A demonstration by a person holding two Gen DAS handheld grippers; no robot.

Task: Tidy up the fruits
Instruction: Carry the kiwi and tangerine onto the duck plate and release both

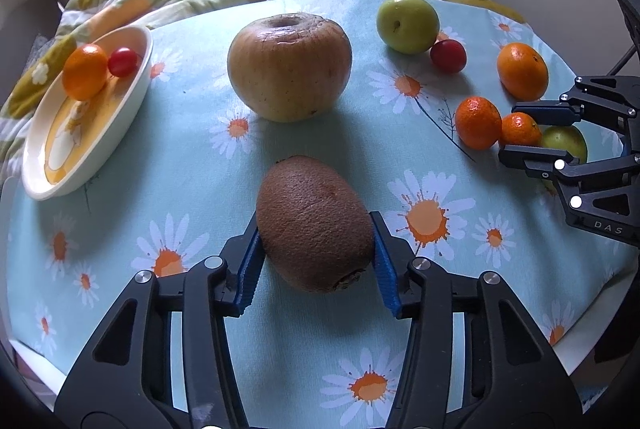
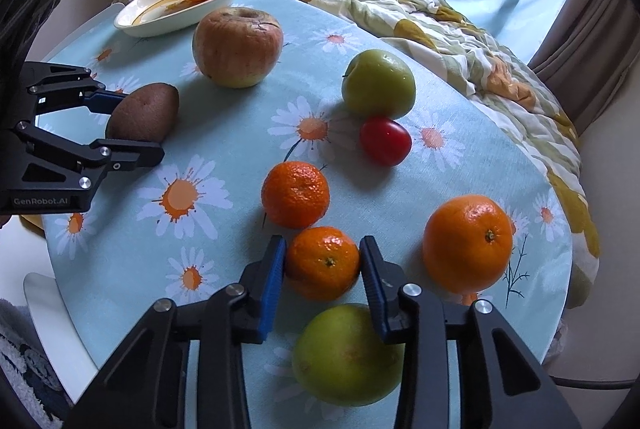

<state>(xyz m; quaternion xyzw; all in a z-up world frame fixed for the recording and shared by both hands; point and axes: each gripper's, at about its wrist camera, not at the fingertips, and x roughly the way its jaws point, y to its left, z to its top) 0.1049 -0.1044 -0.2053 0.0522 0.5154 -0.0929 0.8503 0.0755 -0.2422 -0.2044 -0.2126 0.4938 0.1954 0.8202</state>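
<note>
A brown kiwi [image 1: 312, 213] lies on the daisy tablecloth between the blue pads of my left gripper [image 1: 316, 225], which press on both its sides. From the right wrist view the same kiwi [image 2: 148, 113] sits in the left gripper [image 2: 140, 125]. My right gripper [image 2: 323, 243] is shut on a small mandarin [image 2: 322, 263], which rests on the cloth. In the left wrist view the right gripper [image 1: 510, 129] holds that mandarin [image 1: 520, 129] at the right edge. A white oval dish [image 1: 124, 117] at the far left holds a mandarin [image 1: 85, 71] and a cherry tomato [image 1: 122, 61].
Loose on the cloth are a large wrinkled apple [image 2: 238, 47], a green apple [image 2: 378, 83], a cherry tomato [image 2: 385, 141], another mandarin [image 2: 296, 193], an orange [image 2: 468, 243] and a green apple [image 2: 348, 357] under the right gripper. A rumpled quilt [image 2: 420, 1] lies beyond the round table.
</note>
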